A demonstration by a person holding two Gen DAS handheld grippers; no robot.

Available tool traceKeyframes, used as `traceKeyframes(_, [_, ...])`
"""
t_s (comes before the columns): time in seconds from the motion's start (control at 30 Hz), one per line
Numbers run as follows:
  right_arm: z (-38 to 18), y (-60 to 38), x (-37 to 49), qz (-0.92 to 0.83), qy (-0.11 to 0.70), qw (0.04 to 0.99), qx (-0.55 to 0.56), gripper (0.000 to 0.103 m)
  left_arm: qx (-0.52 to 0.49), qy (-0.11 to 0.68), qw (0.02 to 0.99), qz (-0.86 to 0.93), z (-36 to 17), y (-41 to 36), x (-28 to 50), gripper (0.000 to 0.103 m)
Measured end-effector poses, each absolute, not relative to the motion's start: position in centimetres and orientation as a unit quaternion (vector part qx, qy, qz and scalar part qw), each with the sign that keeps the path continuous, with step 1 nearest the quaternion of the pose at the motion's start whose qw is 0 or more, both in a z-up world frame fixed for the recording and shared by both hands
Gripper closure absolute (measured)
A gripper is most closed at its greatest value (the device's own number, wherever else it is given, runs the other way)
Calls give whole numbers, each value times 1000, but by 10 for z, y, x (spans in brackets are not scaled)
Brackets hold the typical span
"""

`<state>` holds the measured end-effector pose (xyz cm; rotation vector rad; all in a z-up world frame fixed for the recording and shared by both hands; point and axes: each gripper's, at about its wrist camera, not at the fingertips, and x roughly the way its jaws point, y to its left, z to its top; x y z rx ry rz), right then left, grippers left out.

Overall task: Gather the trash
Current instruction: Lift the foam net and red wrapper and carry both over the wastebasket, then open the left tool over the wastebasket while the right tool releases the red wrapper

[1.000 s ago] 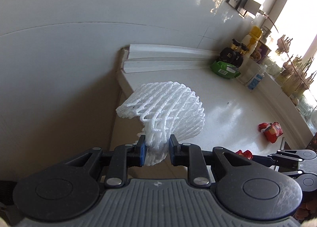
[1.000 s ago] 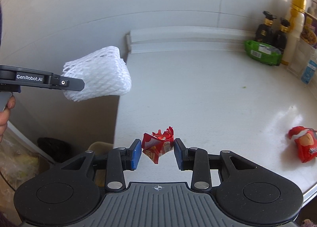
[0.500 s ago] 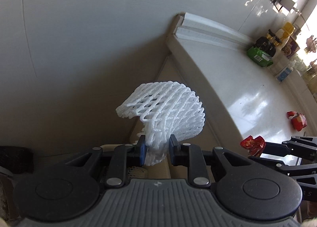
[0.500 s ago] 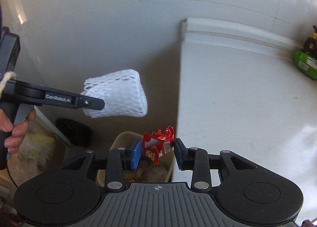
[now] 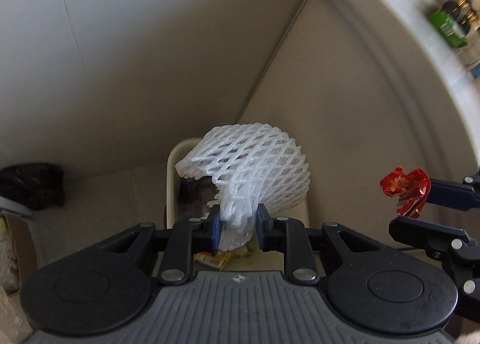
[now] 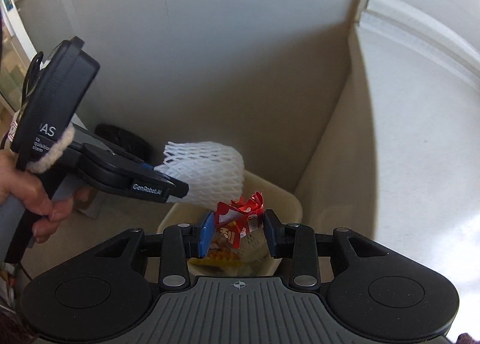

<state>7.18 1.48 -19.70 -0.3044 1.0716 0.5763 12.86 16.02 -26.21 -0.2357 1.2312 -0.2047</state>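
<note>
My left gripper (image 5: 237, 225) is shut on a white foam fruit net (image 5: 255, 176) and holds it above a beige waste bin (image 5: 172, 170) on the floor. The net also shows in the right wrist view (image 6: 207, 170), beside the left gripper (image 6: 177, 189). My right gripper (image 6: 238, 231) is shut on a crumpled red snack wrapper (image 6: 240, 218), held over the same bin (image 6: 291, 203), which holds other trash. The wrapper shows in the left wrist view (image 5: 405, 191) to the right of the net.
The white counter (image 6: 420, 149) stands to the right of the bin, with its beige side panel (image 5: 345, 104) next to it. Bottles and a green pack (image 5: 447, 26) sit far along the counter. A black object (image 5: 33, 185) lies on the floor at left.
Both grippers have swung left off the counter and tilted down over the bin, each still holding its piece of trash.
</note>
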Motion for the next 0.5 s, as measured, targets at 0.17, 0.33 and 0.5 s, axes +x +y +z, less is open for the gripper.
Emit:
traceKeyframes(0.17, [-226,29,83,270,518,796,-156,70,-105,607,783,-86,-289,160,135,82])
traceKeyframes(0.33, [-249,37,92,260,534,786,-171,70,-109,635,761,-74,-312,156,153,82])
traceKeyframes(0.5, [-271,38,101,246,555,776,-173,70,-106,646,751,-87,-329,152,158,81])
